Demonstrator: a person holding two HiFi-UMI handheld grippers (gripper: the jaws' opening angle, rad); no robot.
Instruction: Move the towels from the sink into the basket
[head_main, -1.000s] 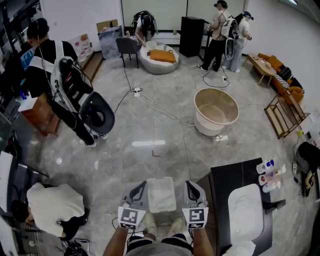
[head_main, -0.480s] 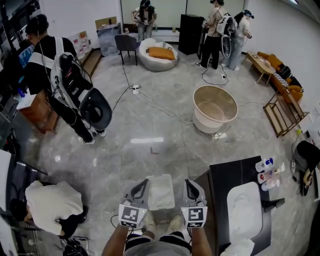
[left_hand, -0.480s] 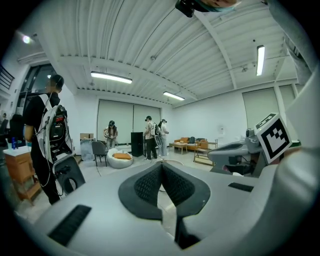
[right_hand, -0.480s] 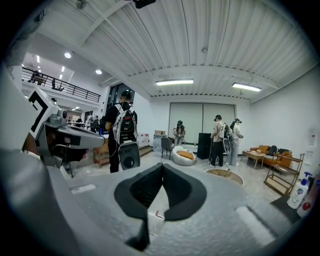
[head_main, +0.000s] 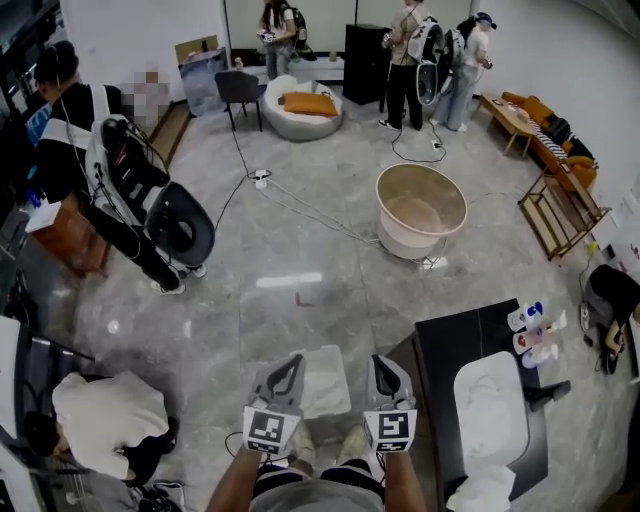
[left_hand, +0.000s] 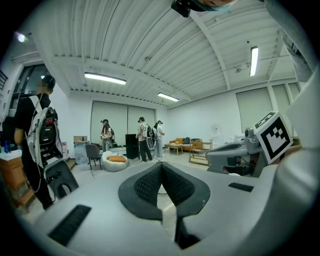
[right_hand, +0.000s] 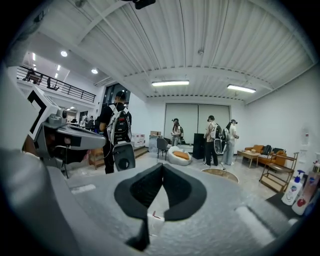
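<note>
1. Left gripper (left_hand: 161, 167) and right gripper (right_hand: 162, 167) are clamped shut, ribbed black pads (left_hand: 147, 184) pressed together, nothing gripped.
2. Crumpled white towel (head_main: 482, 494) is spotted at the oval sink's (head_main: 490, 420) near end, right of the rectangular basket (head_main: 340, 375).

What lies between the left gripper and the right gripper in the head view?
In the head view, the white basket shows between the left gripper and the right gripper, low in the picture, just ahead of the person.
</note>
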